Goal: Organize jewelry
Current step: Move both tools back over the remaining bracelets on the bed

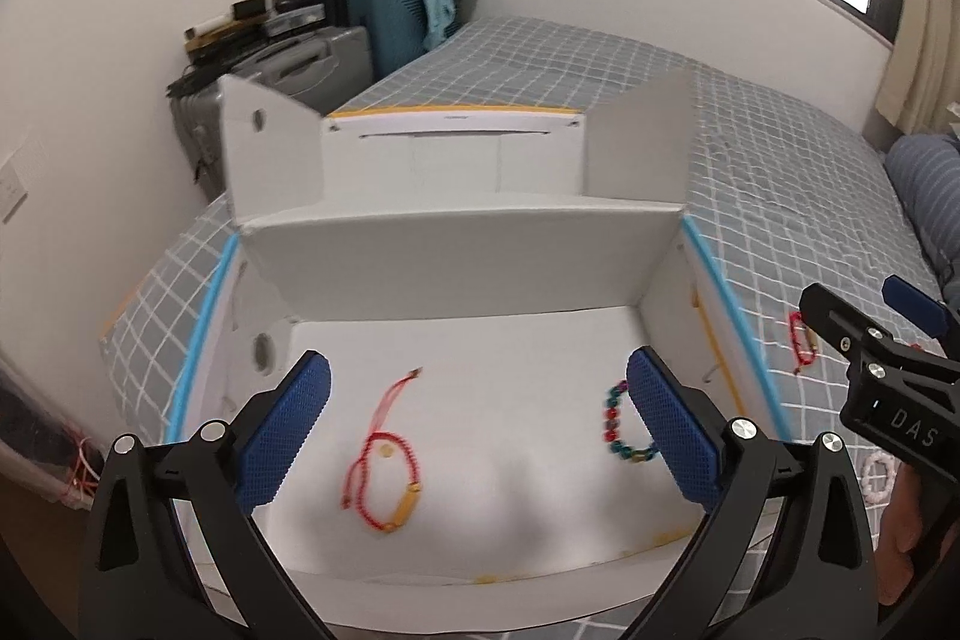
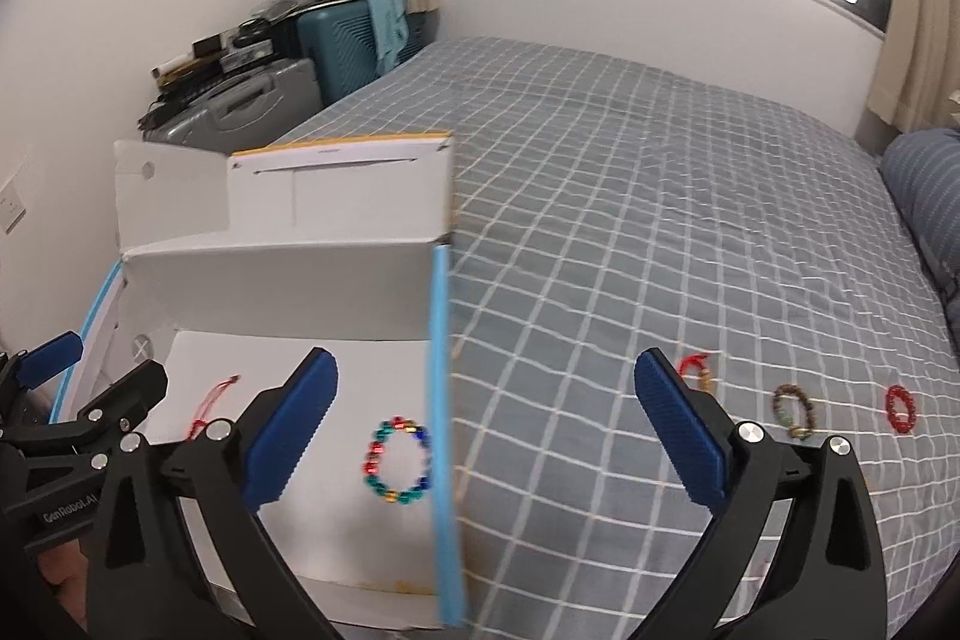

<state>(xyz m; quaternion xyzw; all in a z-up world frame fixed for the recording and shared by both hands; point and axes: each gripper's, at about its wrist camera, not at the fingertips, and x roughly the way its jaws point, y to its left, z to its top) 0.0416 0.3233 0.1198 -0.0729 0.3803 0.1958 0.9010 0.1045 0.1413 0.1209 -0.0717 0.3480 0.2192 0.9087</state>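
Note:
A white cardboard box [image 1: 456, 268] with blue-taped rims lies open on the checked bed. On its floor lie a red cord bracelet [image 1: 384, 472] and a multicoloured bead bracelet [image 1: 618, 424]. My left gripper [image 1: 478, 376] hangs above them, open and holding nothing. My right gripper [image 2: 486, 370] is open too and straddles the box's right rim [image 2: 441, 400], with the bead bracelet [image 2: 397, 462] lying free below its left finger. On the bedspread to the right lie a red cord bracelet [image 2: 699, 370], a brown bead bracelet [image 2: 793, 412] and a red bead bracelet [image 2: 902, 409].
The box's flaps stand upright at its far end [image 1: 642, 142]. A white bead bracelet [image 1: 876, 478] lies on the bed near the right hand. Suitcases [image 2: 336, 40] and a lamp stand in the far corner. A striped pillow [image 2: 924, 184] lies at the right edge.

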